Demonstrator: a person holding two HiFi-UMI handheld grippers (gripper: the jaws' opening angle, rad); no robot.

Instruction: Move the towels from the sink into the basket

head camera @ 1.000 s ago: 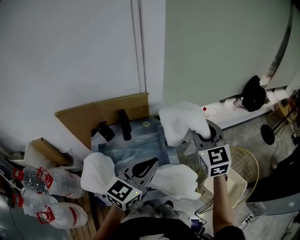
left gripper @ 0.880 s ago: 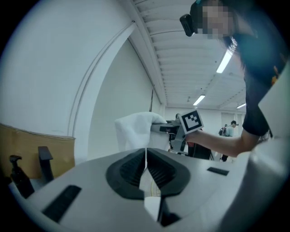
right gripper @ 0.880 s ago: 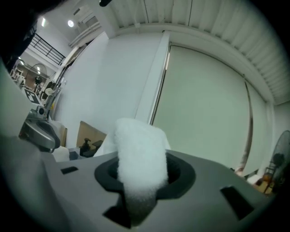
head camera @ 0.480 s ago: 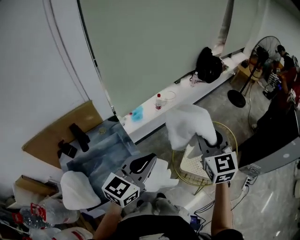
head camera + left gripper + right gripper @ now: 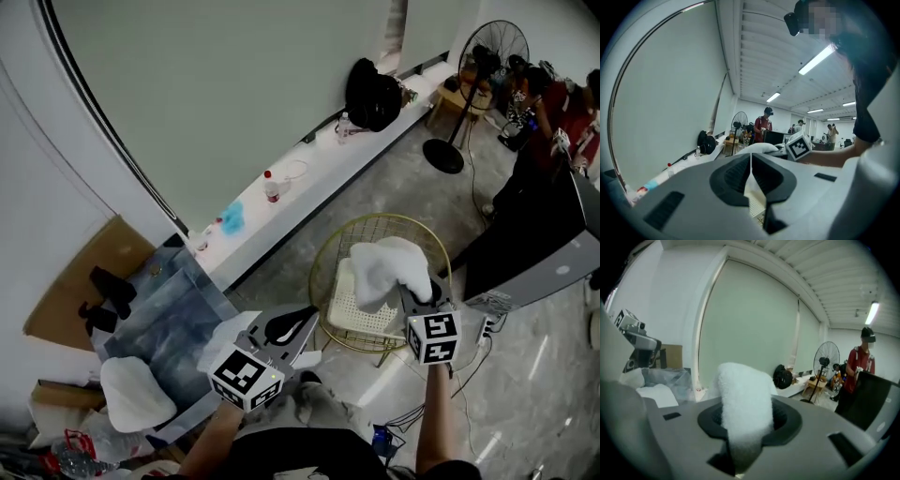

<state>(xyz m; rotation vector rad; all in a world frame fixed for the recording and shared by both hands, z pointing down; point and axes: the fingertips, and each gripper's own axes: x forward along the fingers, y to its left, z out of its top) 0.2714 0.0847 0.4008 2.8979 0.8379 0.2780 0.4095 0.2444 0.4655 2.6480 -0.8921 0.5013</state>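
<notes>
Nearest, at six o'clock in the head view, the left gripper [image 5: 286,330] is clenched on a thin fold of white towel [image 5: 219,349] that droops beneath it. At four o'clock the right gripper [image 5: 415,291] grasps a second towel [image 5: 384,267] above the wire basket [image 5: 319,272]. At eight o'clock a third towel [image 5: 131,394] lies on the sink [image 5: 164,314] edge.

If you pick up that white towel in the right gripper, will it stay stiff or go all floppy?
Probably floppy: the towel droops over the right gripper instead of standing straight. It looks fluffy and thick, so it is likely soft and light, unless it is wet. It should not slip easily, since the gripper pinches a fat fold.
</notes>
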